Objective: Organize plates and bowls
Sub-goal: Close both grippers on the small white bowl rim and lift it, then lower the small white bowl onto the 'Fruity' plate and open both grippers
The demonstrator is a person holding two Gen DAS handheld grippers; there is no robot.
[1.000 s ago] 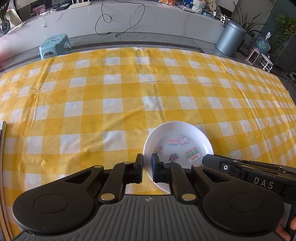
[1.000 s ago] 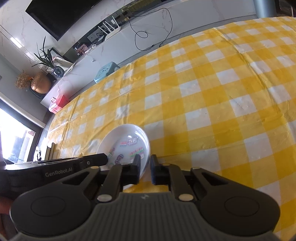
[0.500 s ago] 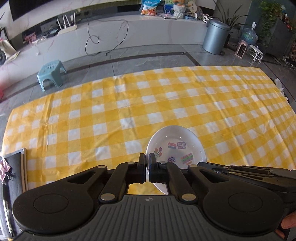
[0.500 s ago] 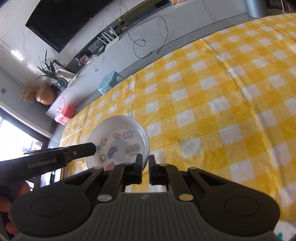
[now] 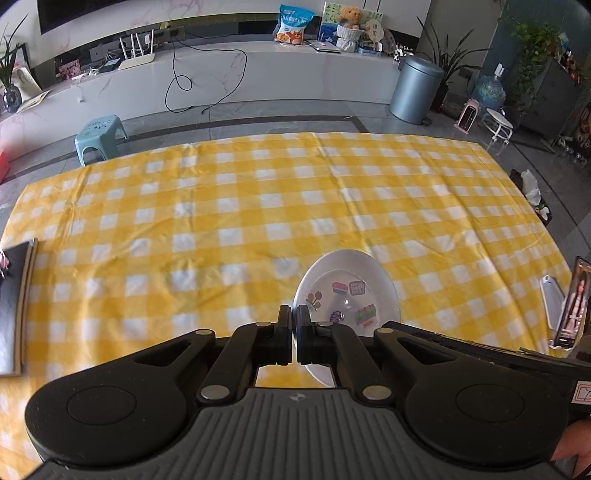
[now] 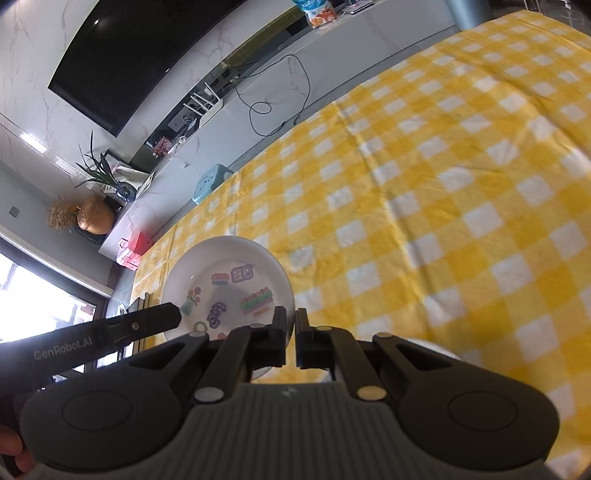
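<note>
Yellow-and-white checked tablecloth (image 5: 258, 229) covers a long table, with grey tiled floor and a white marble TV bench (image 5: 229, 74) behind it. On the bench: a white router (image 5: 136, 59), a loose black cable (image 5: 207, 81), a snack bag (image 5: 293, 24) and a teddy bear (image 5: 350, 14). Light blue stool (image 5: 99, 138) stands on the floor left of the table's far edge; grey bin (image 5: 415, 88) sits to the far right. A dark notebook-like item (image 5: 14, 295) lies at the left edge of the cloth.

White plate (image 5: 347, 291) with cartoon stickers on its inner face is held up off the cloth, tilted toward both cameras, low-centre in each view.

Left gripper (image 5: 294, 314): fingers pinched almost together on the plate's left rim, only a thin slit between the pads. Its side-on body shows in the right wrist view as the black arm marked "GenRobot.AI" coming in from the left, tip at the plate's lower-left rim.

Right gripper (image 6: 290, 317): fingers nearly closed, narrow gap, clamped on the plate's (image 6: 229, 284) lower-right rim. Its body crosses the lower right of the left wrist view, reaching the plate's lower edge.

So the plate is gripped on two opposite sides, one gripper each, above the near half of the table. A blurred pale rounded shape shows at the right wrist view's lower right, behind the gripper; cannot tell what it is.
</note>
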